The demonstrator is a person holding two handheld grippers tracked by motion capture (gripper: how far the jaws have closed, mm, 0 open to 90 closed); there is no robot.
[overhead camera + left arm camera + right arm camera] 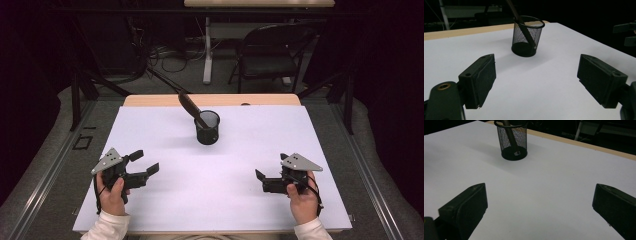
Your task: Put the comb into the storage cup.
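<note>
A black mesh cup (207, 128) stands upright on the white table sheet (220, 170), near the middle toward the far edge. A dark stick-like object (192, 109) leans in it, its upper end tilting to the far left. My left gripper (147, 162) hovers low over the sheet at the near left, jaws wide open and empty. My right gripper (270, 169) sits at the near right, jaws also open with nothing between them. The cup (527, 36) lies ahead of the left gripper (536, 80); the cup (512, 140) is well beyond the right gripper (540, 207).
The wooden table edge (150, 100) shows beyond the sheet. A black folding chair (270, 52) and a white table leg (207, 50) stand on the floor behind. Black frame bars (77, 95) flank the table.
</note>
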